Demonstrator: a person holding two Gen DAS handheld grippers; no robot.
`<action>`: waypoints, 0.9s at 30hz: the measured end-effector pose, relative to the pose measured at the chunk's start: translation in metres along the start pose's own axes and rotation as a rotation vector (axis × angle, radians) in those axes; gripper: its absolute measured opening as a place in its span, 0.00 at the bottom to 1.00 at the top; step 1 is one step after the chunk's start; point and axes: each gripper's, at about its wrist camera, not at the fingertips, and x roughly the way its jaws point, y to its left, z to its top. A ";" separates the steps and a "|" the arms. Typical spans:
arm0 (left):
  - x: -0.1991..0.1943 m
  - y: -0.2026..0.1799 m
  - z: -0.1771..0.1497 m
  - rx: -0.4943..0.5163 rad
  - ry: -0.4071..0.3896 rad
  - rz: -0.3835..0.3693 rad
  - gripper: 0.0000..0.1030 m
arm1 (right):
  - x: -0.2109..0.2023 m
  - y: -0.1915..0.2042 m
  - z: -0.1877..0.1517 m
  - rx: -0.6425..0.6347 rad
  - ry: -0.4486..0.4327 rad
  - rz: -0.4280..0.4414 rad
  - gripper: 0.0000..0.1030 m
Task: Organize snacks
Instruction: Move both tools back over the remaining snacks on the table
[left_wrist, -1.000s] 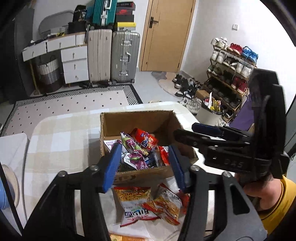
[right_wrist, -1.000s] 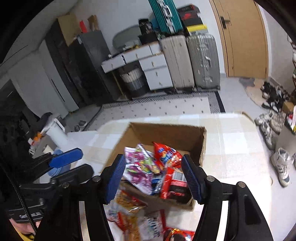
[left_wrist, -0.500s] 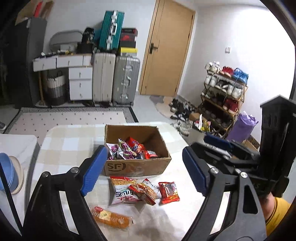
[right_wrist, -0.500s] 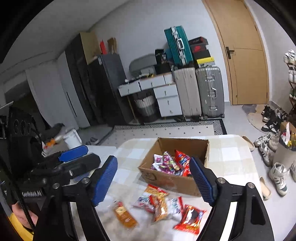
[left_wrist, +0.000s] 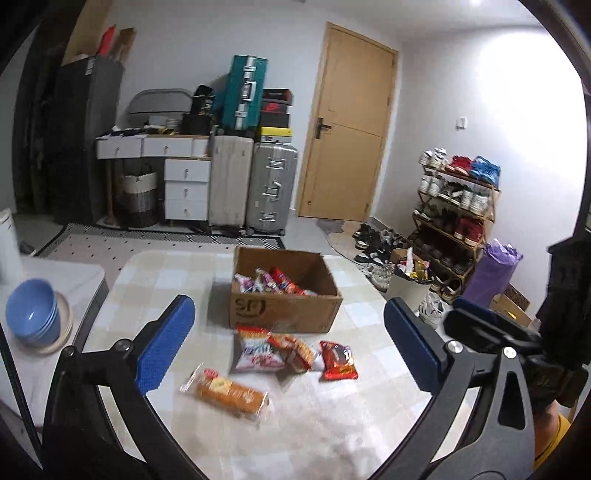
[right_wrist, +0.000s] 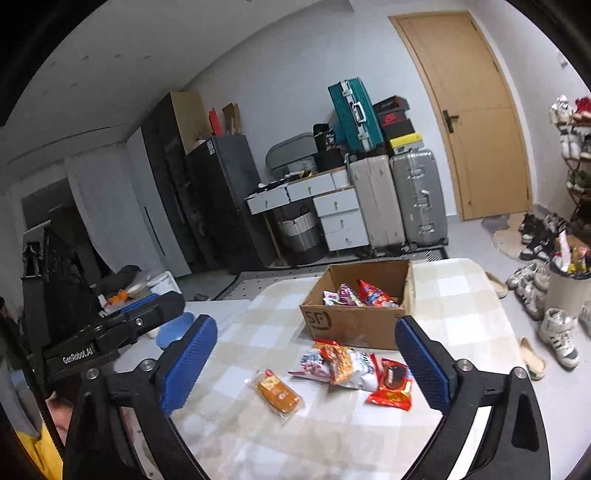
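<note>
While we hover: both grippers wide, left gripper (left_wrist: 288, 343), right gripper (right_wrist: 306, 358).
Risk: crinkly orange packet (left_wrist: 227, 393) near the tabletop's (left_wrist: 166, 273) front edge may slip from our pinch.

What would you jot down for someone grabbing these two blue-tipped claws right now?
Left gripper and right gripper: both open, empty, raised over the table.
Cardboard box already holds several snack packs.
Loose in front of it: orange bread pack, red pack, and a white bag overlapped by a red-orange bag.
Left: put those four in the box.
</note>
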 end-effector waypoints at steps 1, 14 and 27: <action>-0.007 0.002 -0.007 -0.006 -0.003 0.011 0.99 | -0.007 0.003 -0.006 -0.013 -0.013 -0.015 0.97; 0.005 0.034 -0.089 0.027 0.099 0.173 0.99 | -0.018 0.006 -0.069 -0.043 0.010 -0.066 0.99; 0.051 0.024 -0.104 0.038 0.213 0.155 0.99 | -0.001 0.006 -0.081 -0.025 0.049 -0.044 0.99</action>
